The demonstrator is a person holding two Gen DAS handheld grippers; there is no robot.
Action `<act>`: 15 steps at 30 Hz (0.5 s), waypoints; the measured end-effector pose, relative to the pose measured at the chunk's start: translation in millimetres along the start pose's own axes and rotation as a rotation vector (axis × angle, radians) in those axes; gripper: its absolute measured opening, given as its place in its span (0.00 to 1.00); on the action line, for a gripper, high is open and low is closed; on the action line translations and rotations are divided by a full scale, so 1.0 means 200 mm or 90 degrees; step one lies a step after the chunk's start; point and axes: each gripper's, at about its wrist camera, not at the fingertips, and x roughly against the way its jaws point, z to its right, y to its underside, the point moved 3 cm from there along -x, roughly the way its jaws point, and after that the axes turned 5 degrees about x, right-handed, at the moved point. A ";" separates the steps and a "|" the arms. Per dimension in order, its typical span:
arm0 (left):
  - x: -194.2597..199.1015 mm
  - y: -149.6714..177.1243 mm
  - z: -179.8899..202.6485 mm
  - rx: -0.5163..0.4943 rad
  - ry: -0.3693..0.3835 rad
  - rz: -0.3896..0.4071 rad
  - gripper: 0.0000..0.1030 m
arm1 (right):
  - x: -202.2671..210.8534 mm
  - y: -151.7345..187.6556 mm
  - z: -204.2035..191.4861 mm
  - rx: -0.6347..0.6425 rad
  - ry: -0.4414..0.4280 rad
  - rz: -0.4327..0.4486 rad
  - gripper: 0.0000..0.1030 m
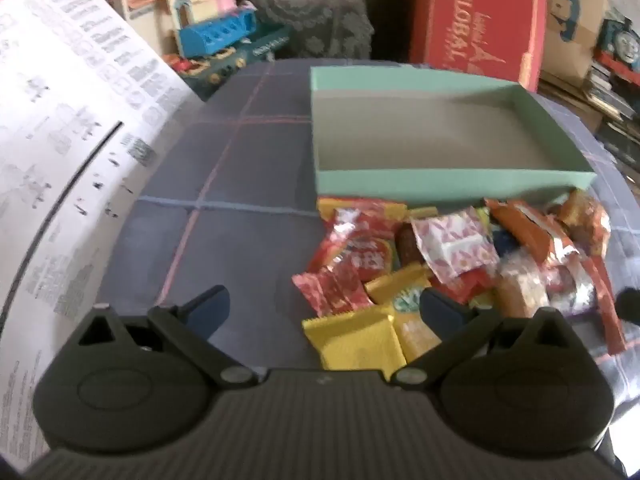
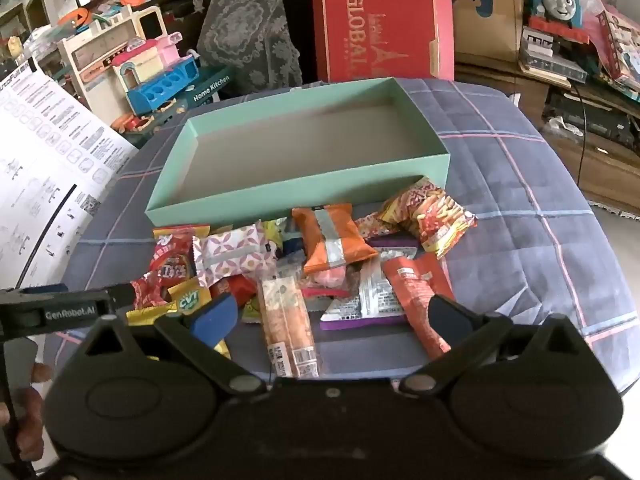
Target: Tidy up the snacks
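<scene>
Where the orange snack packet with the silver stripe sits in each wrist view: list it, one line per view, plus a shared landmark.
Left wrist view: orange packet, right of centre, by the green box's near right corner.
Right wrist view: orange packet, centre, just in front of the box's near wall.
Shared landmark: the empty green box behind the pile.

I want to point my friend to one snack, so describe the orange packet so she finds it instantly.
Start at the empty mint-green box on the plaid cloth; the snack pile lies along its near wall. The orange packet sits in the middle of that pile, just below the wall. Unlike its neighbours, it is plain orange with a silvery band down its middle.
</scene>
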 end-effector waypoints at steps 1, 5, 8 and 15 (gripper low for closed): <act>0.01 0.00 0.00 0.000 -0.006 0.004 1.00 | 0.00 0.00 0.00 0.000 0.000 0.001 1.00; 0.02 0.09 0.06 -0.016 -0.018 0.012 1.00 | 0.01 0.01 0.01 -0.001 0.003 0.000 1.00; 0.00 0.05 0.03 -0.012 0.000 -0.020 1.00 | 0.00 0.00 0.01 -0.006 -0.001 -0.005 1.00; 0.03 0.03 0.00 -0.013 0.000 -0.026 1.00 | 0.03 0.04 0.00 -0.001 -0.011 -0.006 1.00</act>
